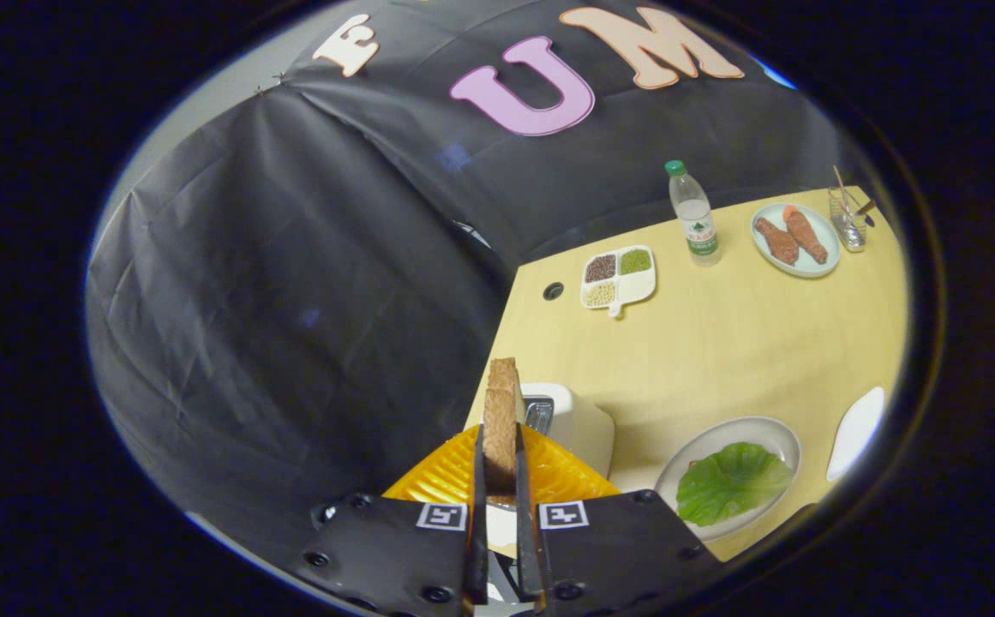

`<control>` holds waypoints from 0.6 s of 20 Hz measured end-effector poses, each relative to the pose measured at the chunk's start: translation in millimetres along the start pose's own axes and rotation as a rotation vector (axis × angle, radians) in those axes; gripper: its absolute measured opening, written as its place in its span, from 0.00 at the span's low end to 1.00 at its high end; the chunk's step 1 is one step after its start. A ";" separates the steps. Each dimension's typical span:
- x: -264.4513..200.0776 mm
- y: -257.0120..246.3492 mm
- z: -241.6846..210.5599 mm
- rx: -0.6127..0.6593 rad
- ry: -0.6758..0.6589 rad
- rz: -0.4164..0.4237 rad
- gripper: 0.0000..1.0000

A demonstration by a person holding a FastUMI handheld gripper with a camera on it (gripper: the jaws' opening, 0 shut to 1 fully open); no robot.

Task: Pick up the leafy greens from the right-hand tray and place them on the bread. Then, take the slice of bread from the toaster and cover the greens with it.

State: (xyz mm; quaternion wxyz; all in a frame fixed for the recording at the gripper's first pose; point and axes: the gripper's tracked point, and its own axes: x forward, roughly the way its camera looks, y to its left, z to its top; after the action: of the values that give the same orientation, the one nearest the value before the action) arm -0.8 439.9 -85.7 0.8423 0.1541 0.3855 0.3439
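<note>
I see the tabletop (720,360) tilted across my view; toaster (578,424) sits near its front edge, just beyond my fingers; the plate (776,437) w/ leafy greens (733,482) lies beside it toward the front corner, greens spread flat on it, bread under them not discernible; another plate (857,433) pokes in at the side edge. Far edge: fish plate (795,240), water bottle (692,214), glass (847,218), 3-compartment grain dish (619,276). My gripper (500,480) is narrow, both fingers clamping the bread slice (501,411), held upright on edge, lifted clear above the toaster.
</note>
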 end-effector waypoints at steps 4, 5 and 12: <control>-37.7 -35.9 16.2 0.076 -0.040 0.036 0.17; -44.3 -46.7 17.6 0.114 -0.052 0.051 0.16; -63.3 -161.6 -22.9 0.312 -0.073 0.040 0.16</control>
State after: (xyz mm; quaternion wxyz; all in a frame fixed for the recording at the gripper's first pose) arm 26.8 279.9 -151.1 0.8144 0.3032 0.4003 0.2909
